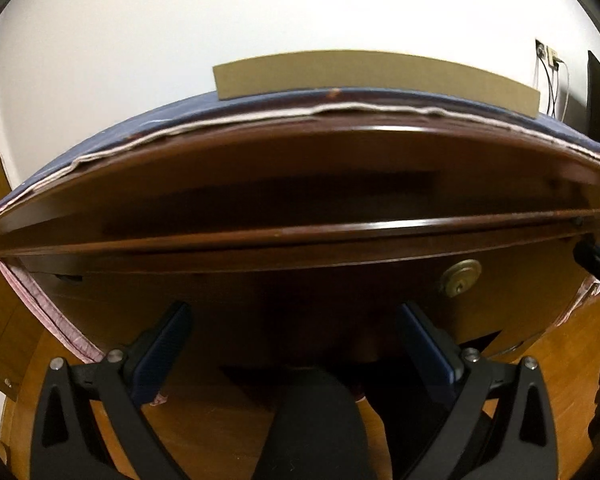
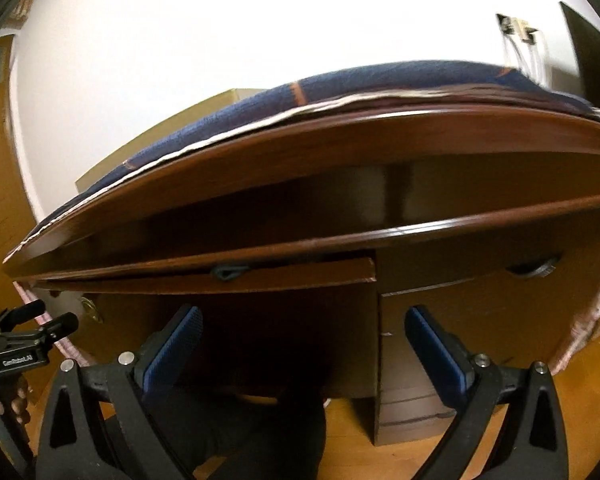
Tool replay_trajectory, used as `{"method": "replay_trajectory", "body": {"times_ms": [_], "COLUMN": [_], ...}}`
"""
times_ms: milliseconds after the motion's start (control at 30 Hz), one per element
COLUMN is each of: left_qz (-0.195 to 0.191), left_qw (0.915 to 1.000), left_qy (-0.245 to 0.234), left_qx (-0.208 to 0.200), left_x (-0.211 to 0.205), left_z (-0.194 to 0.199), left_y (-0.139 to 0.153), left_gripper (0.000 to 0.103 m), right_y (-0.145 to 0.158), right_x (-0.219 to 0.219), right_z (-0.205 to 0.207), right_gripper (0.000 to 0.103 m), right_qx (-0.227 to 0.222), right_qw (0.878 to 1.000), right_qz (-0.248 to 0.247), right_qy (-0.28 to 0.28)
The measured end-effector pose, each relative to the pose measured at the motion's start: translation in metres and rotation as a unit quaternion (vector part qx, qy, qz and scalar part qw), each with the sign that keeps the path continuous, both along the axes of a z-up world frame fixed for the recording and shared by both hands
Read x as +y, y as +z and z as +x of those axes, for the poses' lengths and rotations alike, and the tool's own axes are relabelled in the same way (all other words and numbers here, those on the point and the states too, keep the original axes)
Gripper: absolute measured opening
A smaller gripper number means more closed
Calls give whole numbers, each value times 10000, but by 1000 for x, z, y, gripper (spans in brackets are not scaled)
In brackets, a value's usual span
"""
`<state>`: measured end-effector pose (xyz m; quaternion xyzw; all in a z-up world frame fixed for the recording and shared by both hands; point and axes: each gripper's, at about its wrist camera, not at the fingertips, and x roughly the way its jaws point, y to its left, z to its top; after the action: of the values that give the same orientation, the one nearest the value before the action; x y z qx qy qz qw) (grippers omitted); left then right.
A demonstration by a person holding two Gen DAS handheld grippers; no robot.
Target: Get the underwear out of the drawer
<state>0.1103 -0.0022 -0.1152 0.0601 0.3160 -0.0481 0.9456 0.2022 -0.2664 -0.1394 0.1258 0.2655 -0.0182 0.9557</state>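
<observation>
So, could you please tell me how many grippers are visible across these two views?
2. The left gripper fills the bottom of the left wrist view, jaws open; the right gripper does likewise in the right wrist view. None seems hidden.

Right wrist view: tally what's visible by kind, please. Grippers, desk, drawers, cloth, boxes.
Grippers: 2, right gripper and left gripper, both open
Wooden desk: 1
Centre drawer: 1, closed, with a dark cord loop
Blue cloth on the desktop: 1
Cardboard box: 1
Total: 7
</observation>
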Motion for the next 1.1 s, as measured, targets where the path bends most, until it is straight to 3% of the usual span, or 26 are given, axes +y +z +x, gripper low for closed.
{"method": "replay_trajectory", "body": {"times_ms": [267, 633, 1000, 1100], "left_qz": [-81, -48, -92, -3], "left_qw": [9999, 9999, 9986, 9983], "left_qy": [-29, -132, -505, -579], "left_qx": [93, 99, 150, 25], "left_x": [4, 11, 35, 40], "left_z": [7, 1, -34, -46], "left_y": [-2, 10, 25, 33], "left_gripper": [103, 103, 103, 102], "right_y": [-5, 0, 7, 21], "right_x": [-6, -7, -5, -17], "right_z": [13, 14, 7, -8], "right_gripper": [102, 102, 102, 102], "right_qx": [-77, 158, 352, 68], "right_qw": [9982, 9978, 9961, 9961], "right_qz": [187, 296, 433, 703], "right_qy": [567, 569, 679, 523]}}
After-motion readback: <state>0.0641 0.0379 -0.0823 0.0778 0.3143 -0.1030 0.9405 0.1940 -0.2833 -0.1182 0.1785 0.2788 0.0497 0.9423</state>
